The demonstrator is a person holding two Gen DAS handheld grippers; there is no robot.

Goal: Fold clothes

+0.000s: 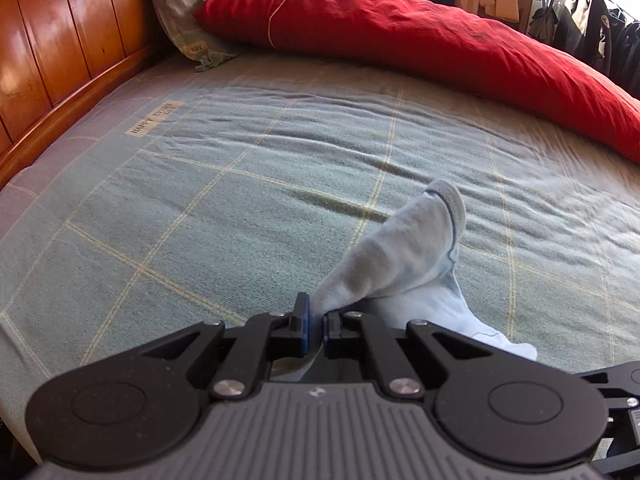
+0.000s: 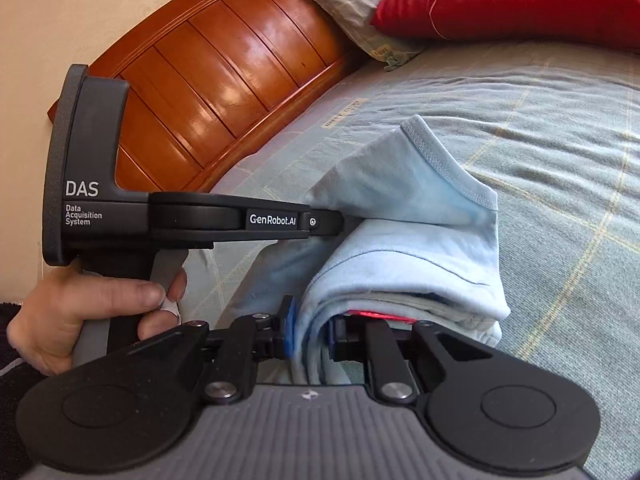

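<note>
A light blue T-shirt (image 1: 400, 256) hangs bunched over the bed. In the left wrist view my left gripper (image 1: 316, 326) is shut on a fold of it, and the grey-trimmed collar (image 1: 444, 192) sticks up beyond the jaws. In the right wrist view my right gripper (image 2: 310, 332) is shut on several stacked layers of the same T-shirt (image 2: 408, 200). My left gripper (image 2: 340, 222) comes in from the left there, its tips buried in the cloth. A person's hand (image 2: 80, 312) holds its handle.
The bed has a grey-green checked sheet (image 1: 200, 200). A red duvet (image 1: 400, 32) and a grey pillow (image 1: 180, 8) lie along the far side. A wooden headboard (image 1: 60, 40) runs along the left. Clothes hang (image 1: 580, 12) at the back right.
</note>
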